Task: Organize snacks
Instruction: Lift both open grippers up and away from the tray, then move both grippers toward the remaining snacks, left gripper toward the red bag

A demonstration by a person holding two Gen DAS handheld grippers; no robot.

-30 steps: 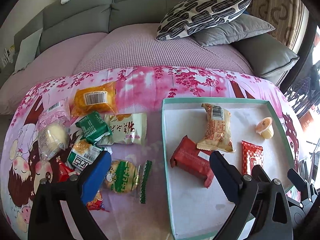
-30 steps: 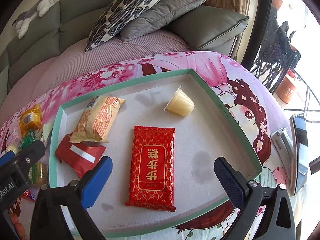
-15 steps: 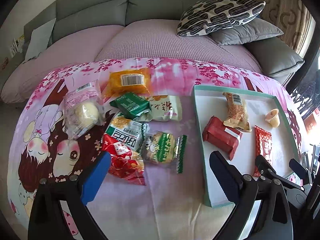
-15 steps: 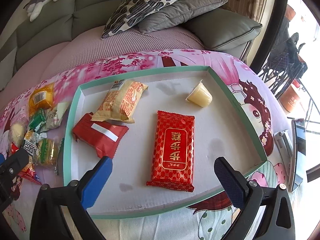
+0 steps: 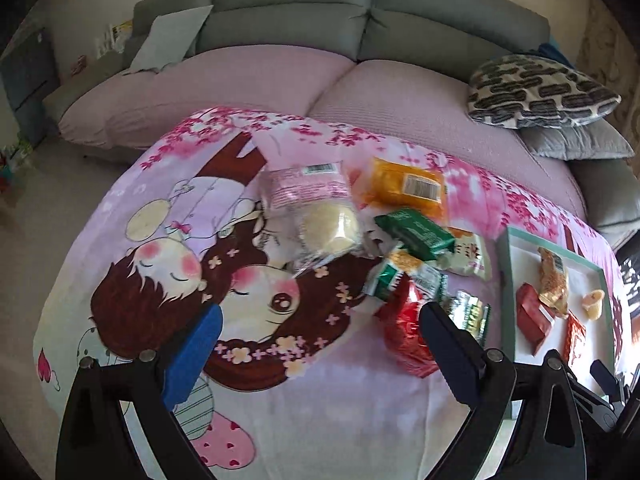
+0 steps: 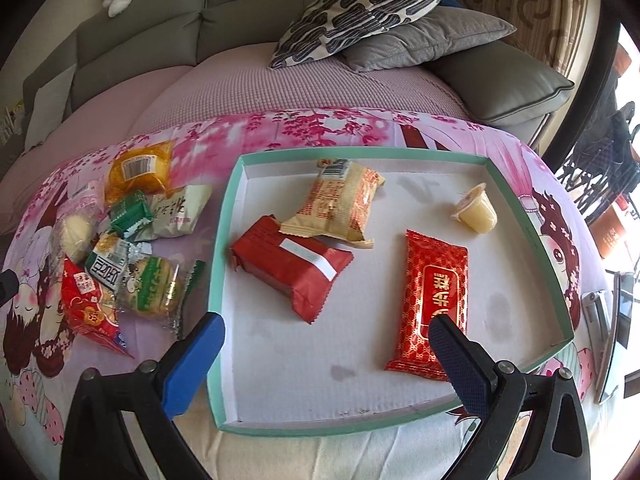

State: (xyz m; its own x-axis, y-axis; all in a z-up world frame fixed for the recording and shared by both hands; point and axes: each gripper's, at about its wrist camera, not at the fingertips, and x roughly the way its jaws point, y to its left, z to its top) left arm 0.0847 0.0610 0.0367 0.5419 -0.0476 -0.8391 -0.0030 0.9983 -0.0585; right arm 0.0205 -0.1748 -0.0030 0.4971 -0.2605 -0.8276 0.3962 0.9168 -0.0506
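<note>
Four snacks are placed in the tray (image 6: 528, 236); about seven left of it (image 6: 120, 256) remain unsorted. Both grippers, left (image 5: 320, 340) and right (image 6: 328, 344), are spread wide, empty.

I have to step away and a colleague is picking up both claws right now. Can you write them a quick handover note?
Left claw: open, holding nothing, over the cloth left of the loose snack pile.
Right claw: open, holding nothing, over the near edge of the green-rimmed tray.
Done: four items lie in the tray: red bar pack, tan pastry pack, flat red packet, jelly cup.
Left: the pile's packs, among them the orange pack and red pouch, sit outside the tray.
</note>
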